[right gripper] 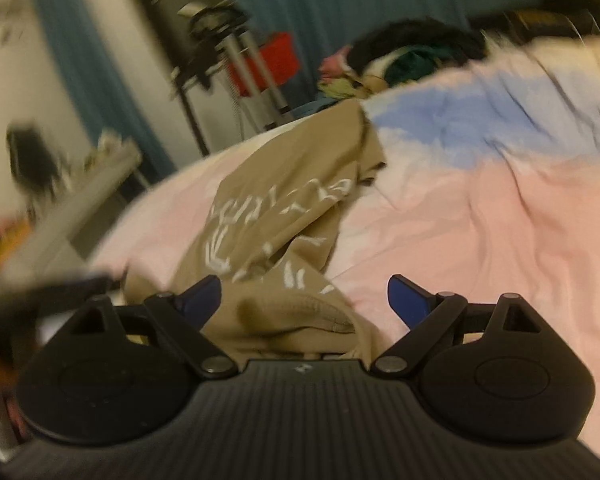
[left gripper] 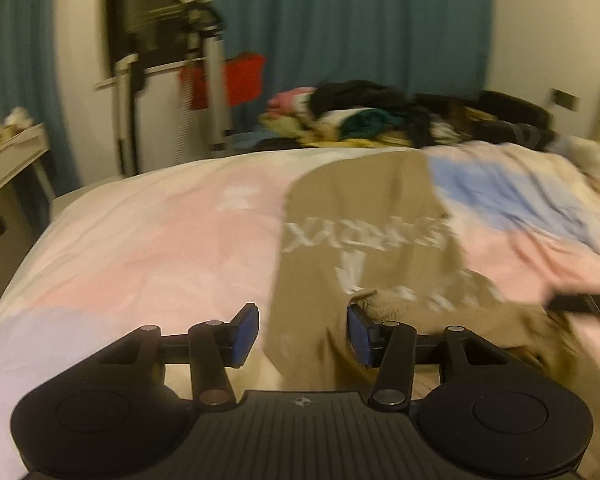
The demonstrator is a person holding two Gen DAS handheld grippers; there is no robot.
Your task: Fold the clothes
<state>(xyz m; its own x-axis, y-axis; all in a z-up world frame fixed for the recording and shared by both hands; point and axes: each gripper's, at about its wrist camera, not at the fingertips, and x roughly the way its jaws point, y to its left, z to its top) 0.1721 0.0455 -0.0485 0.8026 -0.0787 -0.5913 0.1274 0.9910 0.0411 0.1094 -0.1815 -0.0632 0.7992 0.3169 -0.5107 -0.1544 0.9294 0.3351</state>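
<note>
On bed, centre-left: tan T-shirt w/ white print, lying on pink/blue duvet. Long axis runs away from both grippers toward far edge of bed; seen from L wrist it looks already narrowed to a strip, R side bunched and creased.

L gripper: jaws roughly half open, blue pads clear of cloth on their faces. Nothing pinched. Near end of shirt lies in the gap and under the R-hand pad; a rumpled hem/collar lump sits just beside that pad.

R gripper: jaws wide, nothing gripped. A thick ribbed fold of shirt sits between fingers, near the L-hand one, not pressed by either.

R-wrist view heavily blurred; print unreadable there.

Key relation: shirt's near end is directly ahead of both tools, each over its own side of it. L looks squarer to the strip's axis; R tilted.

Judgement: next likely a re-grab of near end, then fold along long axis toward far end.

Far end of bed: heap of unfolded clothes, well apart.
</note>
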